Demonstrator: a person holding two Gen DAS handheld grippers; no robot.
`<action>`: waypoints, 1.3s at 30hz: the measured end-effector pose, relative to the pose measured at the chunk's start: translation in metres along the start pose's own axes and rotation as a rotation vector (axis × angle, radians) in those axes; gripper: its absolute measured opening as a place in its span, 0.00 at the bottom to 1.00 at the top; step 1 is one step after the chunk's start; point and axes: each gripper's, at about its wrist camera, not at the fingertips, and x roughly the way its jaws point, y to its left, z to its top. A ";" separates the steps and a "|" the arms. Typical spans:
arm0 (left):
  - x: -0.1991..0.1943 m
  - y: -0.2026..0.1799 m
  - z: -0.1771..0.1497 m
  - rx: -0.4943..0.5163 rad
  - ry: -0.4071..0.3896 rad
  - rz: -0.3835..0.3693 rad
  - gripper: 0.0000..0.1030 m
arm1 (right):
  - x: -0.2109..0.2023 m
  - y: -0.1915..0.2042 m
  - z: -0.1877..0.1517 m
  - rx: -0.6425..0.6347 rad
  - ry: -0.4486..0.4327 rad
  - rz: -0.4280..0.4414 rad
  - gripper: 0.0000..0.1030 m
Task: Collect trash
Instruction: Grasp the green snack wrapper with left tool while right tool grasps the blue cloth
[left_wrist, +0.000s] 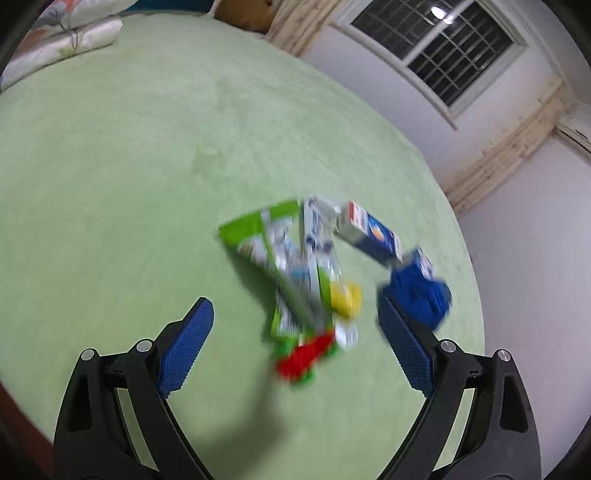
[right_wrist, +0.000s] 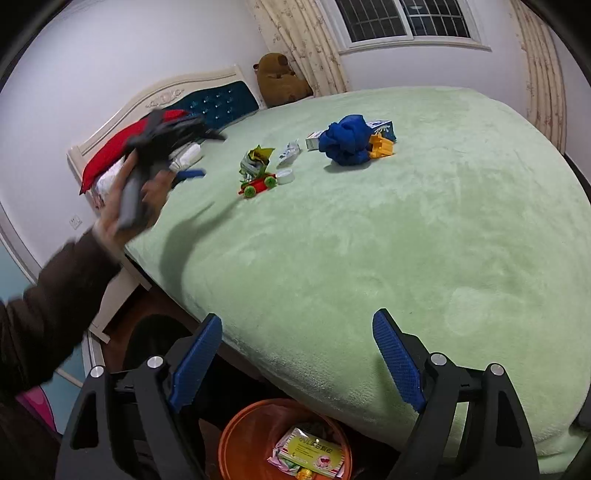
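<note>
Trash lies scattered on the green bed (right_wrist: 369, 229), all of it grouped around the crumpled blue cloth (right_wrist: 347, 144). Just beside the cloth, toward the headboard, sits a small white and blue carton (right_wrist: 313, 141); further that way lie a crinkled silver wrapper (right_wrist: 289, 152), a green snack wrapper (right_wrist: 255, 160) and a white lid (right_wrist: 285, 176). A red toy car (right_wrist: 258, 186) with green wheels sits near the lid, and a yellow toy (right_wrist: 380, 147) touches the cloth on its far side.

Left tongs (left_wrist: 295, 306) hover over the wrappers with jaws spread wide and nothing between them; that view is blurred, so details of the packets cannot be told. In the right wrist view the person's left hand (right_wrist: 125, 206) grips that tool above the bed's edge, well apart from the cloth.

Right tongs (right_wrist: 297, 328) are also spread apart and hold nothing, above the near edge of the bed. Below them stands an orange bin (right_wrist: 236, 432) holding a green and pink packet (right_wrist: 310, 452).
</note>
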 end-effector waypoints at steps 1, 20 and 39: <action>0.014 -0.003 0.010 -0.013 0.013 0.021 0.86 | -0.001 0.001 -0.001 -0.008 0.004 -0.004 0.80; 0.081 0.017 0.012 0.019 0.089 0.100 0.32 | 0.036 -0.008 0.060 -0.017 -0.018 0.010 0.80; -0.067 -0.035 -0.142 0.416 -0.266 0.031 0.32 | 0.183 -0.040 0.220 0.087 -0.132 -0.257 0.88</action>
